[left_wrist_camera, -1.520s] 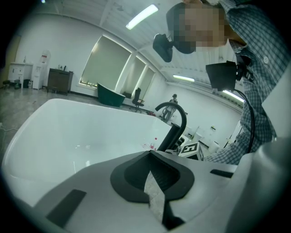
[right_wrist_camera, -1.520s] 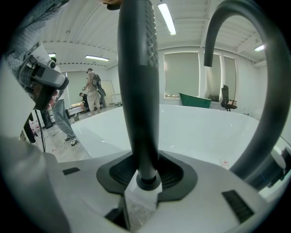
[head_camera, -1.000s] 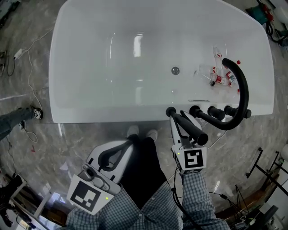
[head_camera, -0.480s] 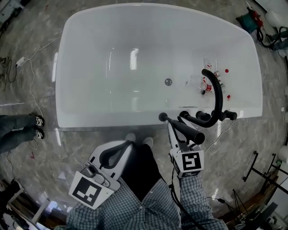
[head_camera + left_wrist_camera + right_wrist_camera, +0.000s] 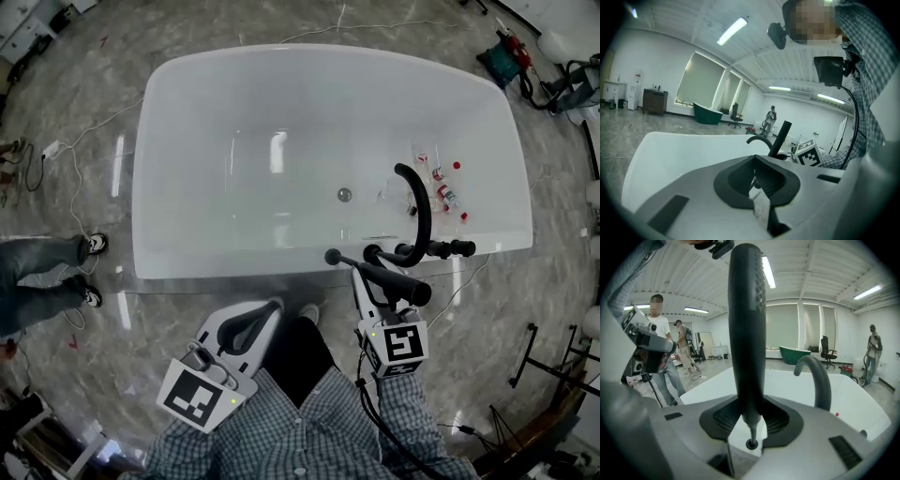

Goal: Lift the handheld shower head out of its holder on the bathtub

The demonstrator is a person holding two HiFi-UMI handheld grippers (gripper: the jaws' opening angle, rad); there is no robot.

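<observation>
My right gripper (image 5: 750, 425) clamps the black handheld shower head (image 5: 746, 333) (faucet spout (image 5: 824, 380) at its three o'clock). My left gripper (image 5: 758, 187) looks clenched and empty.

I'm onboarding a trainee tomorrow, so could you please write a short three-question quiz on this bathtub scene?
1. Multiple choice: what is the right gripper clamped on?
A) a red-capped bottle
B) the black stick-shaped handheld shower head
C) nothing

2. True or false: the left gripper carries something between its jaws.

3. Short answer: where do the small red-capped bottles lie?

Key: 1 B. 2 False: its jaws are together with nothing between them. 3 Inside the glossy white bathtub, on its floor beside the black curved spout.
</observation>
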